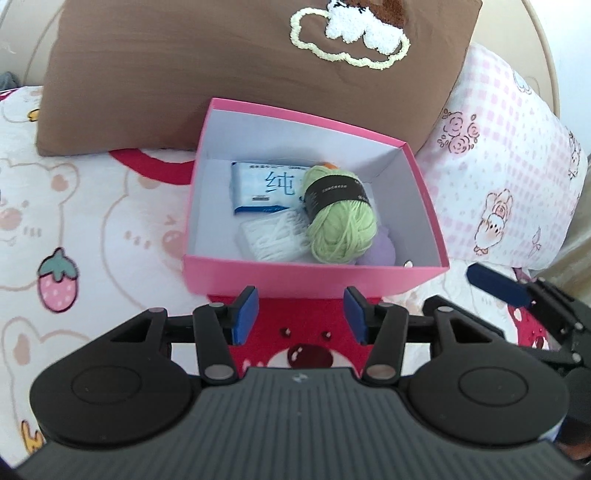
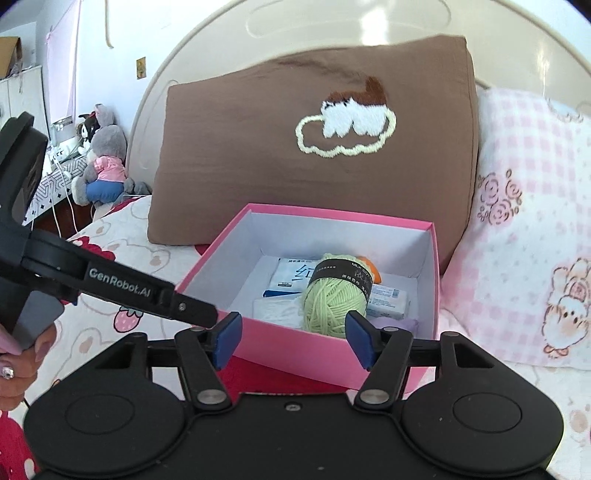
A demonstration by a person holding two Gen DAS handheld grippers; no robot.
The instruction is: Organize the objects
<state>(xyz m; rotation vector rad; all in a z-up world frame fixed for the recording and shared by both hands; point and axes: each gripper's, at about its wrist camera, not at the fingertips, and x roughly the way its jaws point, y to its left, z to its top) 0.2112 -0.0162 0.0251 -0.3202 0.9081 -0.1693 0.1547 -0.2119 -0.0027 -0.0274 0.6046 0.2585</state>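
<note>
— Two grippers, both with nothing in them. The left gripper (image 1: 301, 314) has its blue pads spread wide, and only the bedspread shows in the gap. The right gripper (image 2: 292, 338) is spread just as wide, hanging just short of the box's near wall.

— Where is the box?

— A pink box (image 1: 258, 273) with white inside walls sits on the bedspread (image 1: 92, 221), right in front of both tools. Its far side is close against a brown pillow (image 1: 221, 62) that has a fluffy white patch stitched on it.

— What is in it?

— A green ball of yarn (image 1: 338, 218) with a dark paper band lies on top, toward the right half. To its left is a blue-and-white tissue pack (image 1: 264, 190), flat on the floor of the box, and nearer the front wall a clear bag of cotton swabs (image 1: 273, 240). Something pale purple (image 1: 376, 251) is tucked under the yarn at the front right corner; I cannot tell what it is. A bit of orange (image 2: 371, 269) peeks out behind the yarn.

— Anything else around?

— A pink checked pillow (image 2: 524, 236) lies to the right of the brown one. From the right wrist view, stuffed toys (image 2: 103, 162) sit far off at the left, beside the headboard (image 2: 332, 33).
</note>
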